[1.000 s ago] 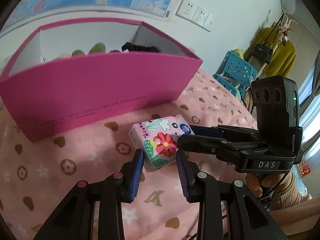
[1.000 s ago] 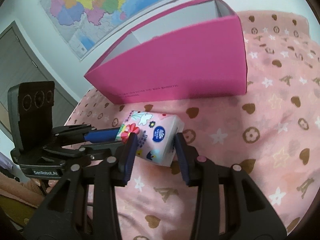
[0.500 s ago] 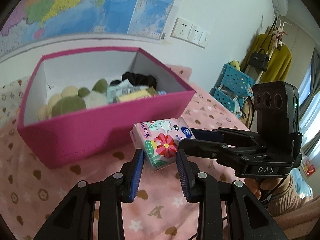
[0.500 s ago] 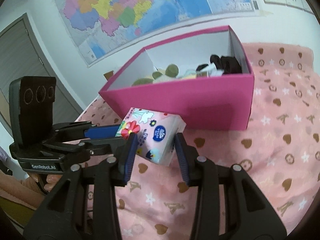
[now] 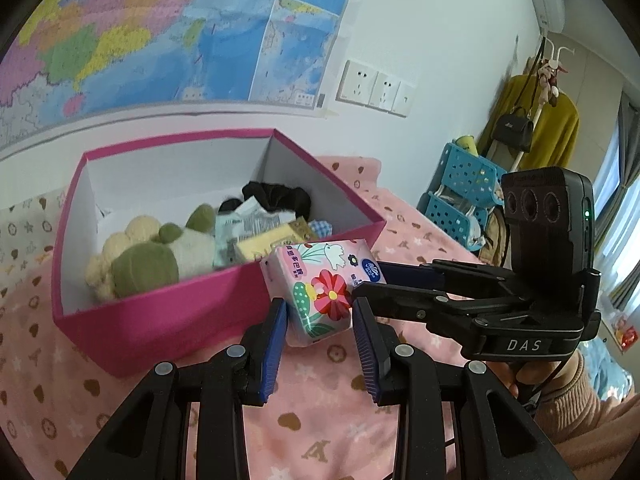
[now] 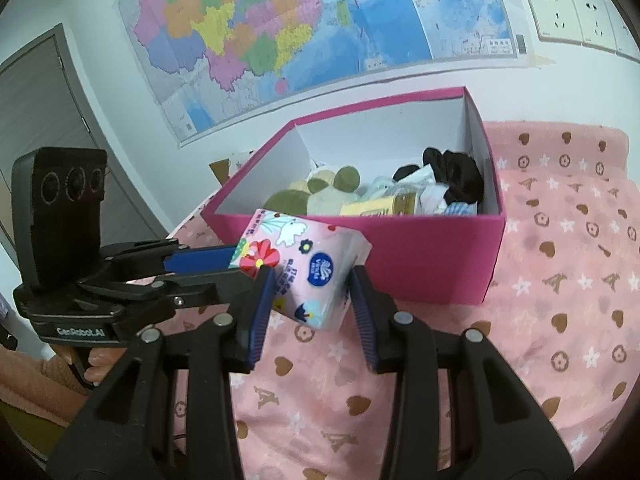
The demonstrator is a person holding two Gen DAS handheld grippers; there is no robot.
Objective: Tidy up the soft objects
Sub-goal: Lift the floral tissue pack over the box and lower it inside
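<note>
A pink floral tissue pack (image 5: 320,280) (image 6: 308,256) hangs in the air just in front of the pink box (image 5: 180,312) (image 6: 400,256). My left gripper (image 5: 320,316) pinches its near end, and my right gripper (image 6: 310,284) squeezes it from the other side. In each view the other gripper reaches in sideways: the right gripper (image 5: 372,282) from the right, the left gripper (image 6: 236,268) from the left. Inside the box lie a green and cream plush toy (image 5: 140,260), a black scrunchie (image 5: 276,196) and some small packs.
The box stands on a bed under a pink patterned blanket (image 6: 560,300), against a wall with a map (image 6: 300,20) and sockets (image 5: 376,84). Blue baskets (image 5: 460,196) and a coat rack with a yellow garment (image 5: 552,128) stand to the right. A door (image 6: 40,100) is at the left.
Both grippers have risen together with the tissue pack off the blanket. The box's inside, hidden behind its front wall before, now shows.
</note>
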